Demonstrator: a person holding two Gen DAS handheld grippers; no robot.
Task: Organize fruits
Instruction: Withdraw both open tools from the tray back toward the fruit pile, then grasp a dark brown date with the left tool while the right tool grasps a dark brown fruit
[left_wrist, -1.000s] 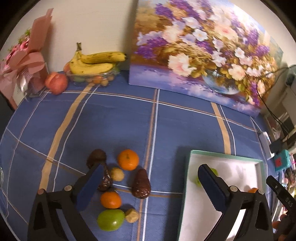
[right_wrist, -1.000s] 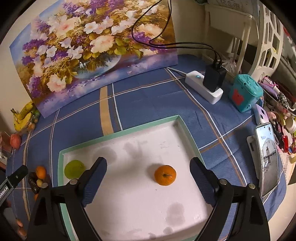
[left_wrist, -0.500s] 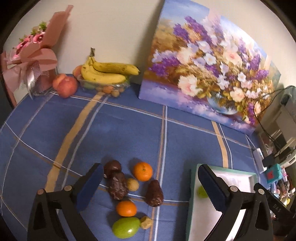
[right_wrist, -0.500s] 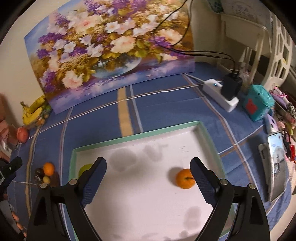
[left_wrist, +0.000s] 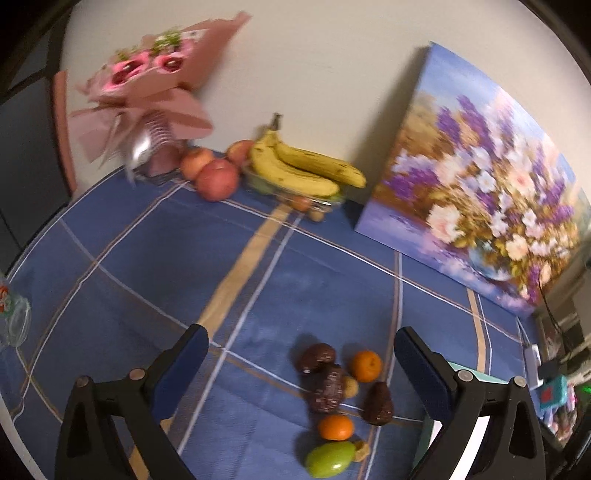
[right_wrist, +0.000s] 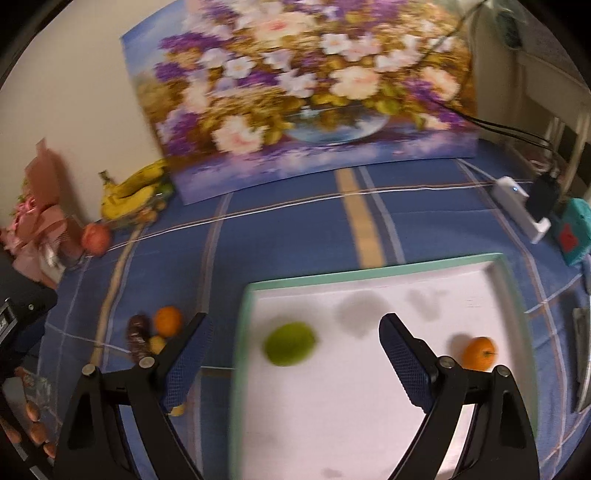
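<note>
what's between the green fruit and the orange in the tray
Nothing: bare white tray floor separates the green fruit from the orange, though the right gripper's finger overlaps that stretch in the right wrist view.

Both tools look alike. The left gripper (left_wrist: 301, 369) has black angular arms with triangular cut-outs and silver round screws at the joints. Its fingers (left_wrist: 183, 371) carry dark blue pads. The right gripper (right_wrist: 295, 358) matches, its blue pads (right_wrist: 404, 360) finely dimpled (a mesh-like grip texture).

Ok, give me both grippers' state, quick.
Left gripper: open, holding nothing.
Right gripper: open, holding nothing.
</note>
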